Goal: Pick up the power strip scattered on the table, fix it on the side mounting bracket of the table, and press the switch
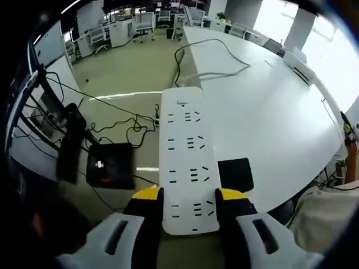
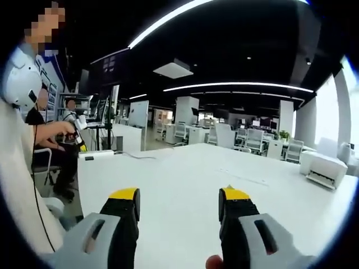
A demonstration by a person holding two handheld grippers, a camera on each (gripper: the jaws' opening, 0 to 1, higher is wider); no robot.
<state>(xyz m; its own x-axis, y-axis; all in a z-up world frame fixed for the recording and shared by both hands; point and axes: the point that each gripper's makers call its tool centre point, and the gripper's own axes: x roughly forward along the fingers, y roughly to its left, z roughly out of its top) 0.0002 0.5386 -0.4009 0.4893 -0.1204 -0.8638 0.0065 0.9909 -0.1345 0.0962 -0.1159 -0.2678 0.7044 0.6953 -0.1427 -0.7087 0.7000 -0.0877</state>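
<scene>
The left gripper (image 1: 189, 196) was clamped on the near end of a long white power strip (image 1: 186, 154), a yellow-tipped jaw pressed against each side. The strip stretched away from the gripper over the left edge of a wide white table (image 1: 269, 123), its sockets facing up. Black cables (image 1: 120, 126) and a black box (image 1: 110, 165) lay on the floor to the left. The right gripper (image 2: 179, 203) stood with its jaws wide apart, holding nothing, above the same white table (image 2: 185, 179). A seated person (image 2: 56, 134) was at the far left.
</scene>
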